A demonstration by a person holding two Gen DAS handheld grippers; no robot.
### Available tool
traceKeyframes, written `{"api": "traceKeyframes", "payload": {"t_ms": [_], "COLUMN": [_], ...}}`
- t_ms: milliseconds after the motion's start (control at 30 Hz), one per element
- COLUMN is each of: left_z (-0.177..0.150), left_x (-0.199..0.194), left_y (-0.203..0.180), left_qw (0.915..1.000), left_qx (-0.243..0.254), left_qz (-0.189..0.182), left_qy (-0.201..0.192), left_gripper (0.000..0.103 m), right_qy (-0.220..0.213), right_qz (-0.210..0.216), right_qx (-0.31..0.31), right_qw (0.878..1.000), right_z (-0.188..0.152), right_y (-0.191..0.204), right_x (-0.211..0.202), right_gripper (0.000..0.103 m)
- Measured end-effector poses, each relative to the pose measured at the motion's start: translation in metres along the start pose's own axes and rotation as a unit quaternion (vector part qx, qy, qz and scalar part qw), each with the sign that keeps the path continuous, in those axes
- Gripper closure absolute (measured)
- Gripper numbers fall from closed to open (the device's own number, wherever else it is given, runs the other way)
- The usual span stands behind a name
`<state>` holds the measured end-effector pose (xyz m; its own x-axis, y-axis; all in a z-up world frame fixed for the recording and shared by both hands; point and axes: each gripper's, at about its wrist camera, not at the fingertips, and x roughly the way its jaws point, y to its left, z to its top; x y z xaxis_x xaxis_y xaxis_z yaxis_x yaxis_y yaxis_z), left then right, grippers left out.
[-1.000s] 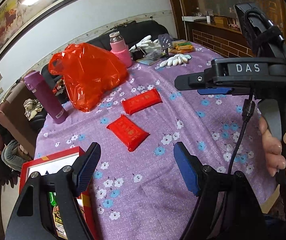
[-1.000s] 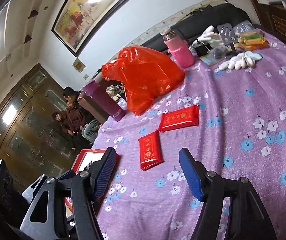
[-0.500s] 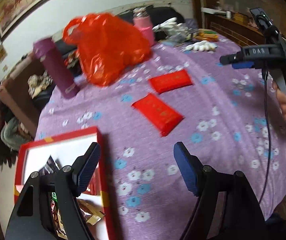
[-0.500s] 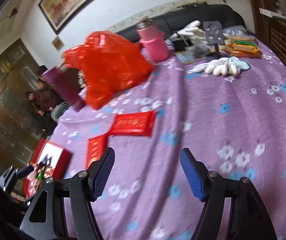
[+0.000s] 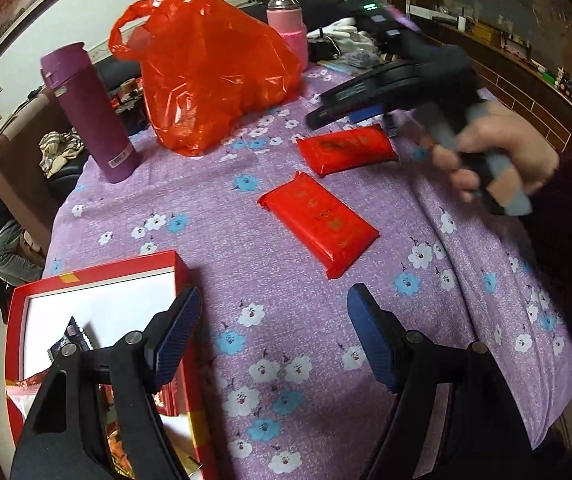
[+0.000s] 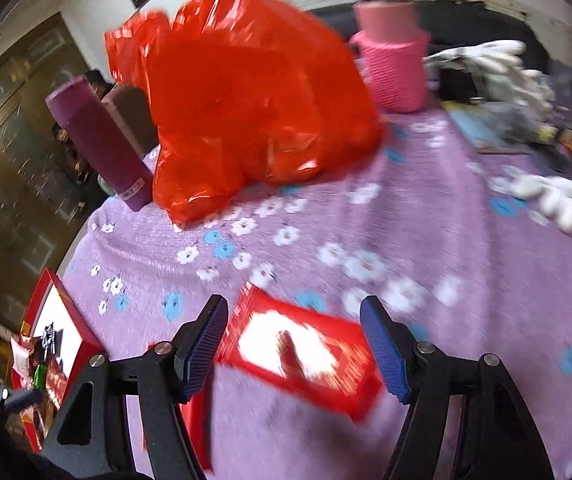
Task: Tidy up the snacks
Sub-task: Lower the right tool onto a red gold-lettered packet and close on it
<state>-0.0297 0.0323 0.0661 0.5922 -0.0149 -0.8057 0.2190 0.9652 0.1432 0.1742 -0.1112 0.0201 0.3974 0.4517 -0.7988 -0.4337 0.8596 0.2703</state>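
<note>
From the left wrist, the left gripper (image 5: 274, 340) hangs with jaws apart and empty over the purple flowered cloth (image 5: 214, 200), beside the red box (image 5: 98, 272) of snacks. Two red packets lie ahead: the near packet (image 5: 318, 222) and the far packet (image 5: 348, 150); their gold print is unreadable. The right gripper (image 5: 346, 110) is blurred above the far packet.

From the right wrist, the right gripper's (image 6: 294, 350) jaws stand apart over the far packet (image 6: 306, 356), not touching it. An orange bag (image 6: 238, 100) sits beyond.

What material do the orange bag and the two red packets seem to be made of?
Orange bag: thin, translucent plastic film; it crinkles and shines. Red packets: probably glossy plastic or foil wrap, with sealed ends and glare; the contents are hidden.
</note>
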Motion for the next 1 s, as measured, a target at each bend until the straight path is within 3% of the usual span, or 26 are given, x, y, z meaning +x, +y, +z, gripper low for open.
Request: {"api": "traceKeyframes", "payload": {"t_ms": [133,367,533,633,700,733,1000], "left_z": [0.003,0.01,0.015,0.021,0.026,0.028,0.05], "left_x": [0.006,0.01,0.019,0.021,0.023,0.024,0.057], "left_y": [-0.002,-0.002,0.0,0.0,-0.002,-0.003,-0.024], "left_qw": [1.0,0.9999,0.9991,0.9988,0.9985,0.9982,0.9953], "left_qx": [0.004,-0.004,-0.025,-0.03,-0.032,-0.034,-0.059], "left_qz": [0.0,-0.008,-0.02,-0.019,-0.026,-0.029,-0.035], "left_qy": [0.006,0.009,0.026,0.034,0.036,0.039,0.068], "left_gripper": [0.028,0.028,0.028,0.028,0.028,0.028,0.028], "right_qy": [0.033,0.066,0.049,0.043,0.039,0.041,0.016], "right_qz": [-0.008,-0.037,-0.097,-0.102,-0.105,-0.109,-0.098], "right_qx": [-0.023,-0.085,-0.121,-0.098,-0.093,-0.084,-0.004], "right_qw": [0.999,0.993,0.987,0.989,0.989,0.99,0.995], "right_z": [-0.004,-0.043,-0.061,-0.064,-0.067,-0.069,-0.089], "right_y": [0.008,0.018,0.035,0.033,0.033,0.029,-0.011], "right_x": [0.018,0.0,-0.002,-0.004,-0.009,-0.012,-0.043], "right_gripper": [0.033,0.027,0.027,0.03,0.05,0.052,0.051]}}
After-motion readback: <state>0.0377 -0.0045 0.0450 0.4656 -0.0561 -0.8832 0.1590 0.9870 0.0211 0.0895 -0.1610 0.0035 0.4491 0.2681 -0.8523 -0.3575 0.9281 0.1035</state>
